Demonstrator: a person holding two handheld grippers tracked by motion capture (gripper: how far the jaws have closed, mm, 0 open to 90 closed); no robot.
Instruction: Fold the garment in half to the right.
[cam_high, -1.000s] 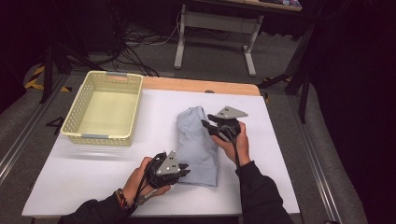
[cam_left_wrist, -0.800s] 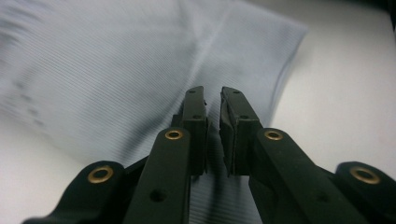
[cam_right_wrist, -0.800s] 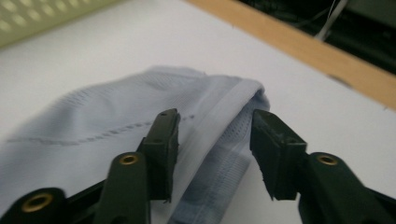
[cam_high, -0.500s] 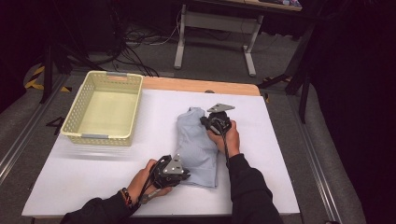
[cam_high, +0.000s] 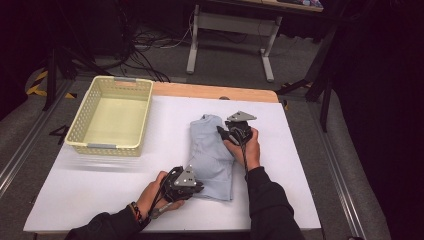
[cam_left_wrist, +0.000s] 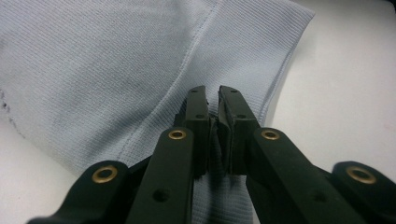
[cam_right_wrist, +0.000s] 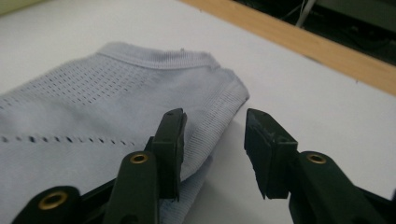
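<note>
Blue shirt (cam_high: 212, 152): mid-fold on tabletop (cam_high: 100, 195).
Left gripper (cam_left_wrist: 213, 109): clenched on hem.
Right gripper (cam_right_wrist: 212, 135): fingers just reopened, straddling edge.
Next: right must pinch.

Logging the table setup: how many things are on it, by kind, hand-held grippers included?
Shirt: 1
Basket: 1
Hand-held grippers: 2, left and right
Total: 4
</note>
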